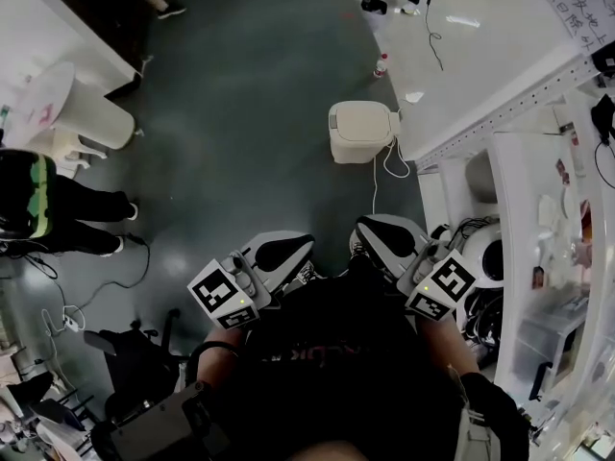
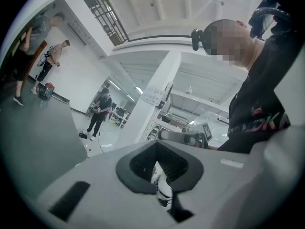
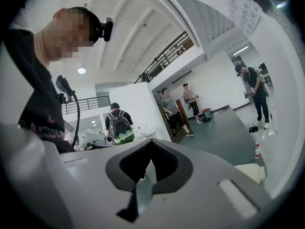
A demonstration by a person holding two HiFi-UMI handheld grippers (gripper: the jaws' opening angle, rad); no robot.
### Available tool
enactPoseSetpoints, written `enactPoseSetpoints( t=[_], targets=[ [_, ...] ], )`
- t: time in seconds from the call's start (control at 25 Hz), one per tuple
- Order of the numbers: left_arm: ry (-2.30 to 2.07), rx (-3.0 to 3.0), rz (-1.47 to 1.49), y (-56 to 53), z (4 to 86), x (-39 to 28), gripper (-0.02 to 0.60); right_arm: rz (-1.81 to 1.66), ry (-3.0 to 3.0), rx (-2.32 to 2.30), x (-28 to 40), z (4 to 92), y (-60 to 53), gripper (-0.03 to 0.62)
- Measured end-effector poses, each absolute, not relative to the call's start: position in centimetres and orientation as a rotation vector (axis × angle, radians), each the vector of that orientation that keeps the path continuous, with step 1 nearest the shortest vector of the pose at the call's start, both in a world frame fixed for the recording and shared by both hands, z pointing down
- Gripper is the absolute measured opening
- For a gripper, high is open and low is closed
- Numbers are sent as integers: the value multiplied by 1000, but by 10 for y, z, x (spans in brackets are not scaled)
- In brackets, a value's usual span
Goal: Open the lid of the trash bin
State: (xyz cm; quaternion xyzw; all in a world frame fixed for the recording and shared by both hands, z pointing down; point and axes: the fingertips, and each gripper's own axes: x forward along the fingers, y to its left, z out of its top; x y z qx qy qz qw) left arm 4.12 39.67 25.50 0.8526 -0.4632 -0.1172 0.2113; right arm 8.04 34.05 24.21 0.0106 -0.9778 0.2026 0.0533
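Note:
The trash bin (image 1: 360, 131) is a small cream box standing on the dark floor ahead of me, its lid down flat. In the right gripper view a corner of the bin (image 3: 251, 171) shows low at the right. Both grippers are held close to my body, well short of the bin. My left gripper (image 1: 281, 253) points forward with its jaws together and nothing between them (image 2: 159, 171). My right gripper (image 1: 387, 234) is likewise shut and empty (image 3: 150, 168). Neither touches the bin.
A white shelving rack (image 1: 524, 99) runs along the right, just beside the bin. A white cable (image 1: 382, 166) trails from the bin. A small bottle (image 1: 381, 64) stands further off. A person (image 1: 58, 214) and a white round seat (image 1: 82, 113) are at the left, a black chair (image 1: 135, 358) at lower left.

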Motion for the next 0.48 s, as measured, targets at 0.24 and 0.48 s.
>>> enactPoseSetpoints(
  t=[0.24, 0.48],
  targets=[
    [-1283, 2360, -327, 411, 259, 26, 2, 635, -2977, 76, 72, 246, 352, 8],
    [-1294, 2343, -330, 411, 262, 18, 2, 632, -2973, 75, 65, 246, 347, 8]
  ],
)
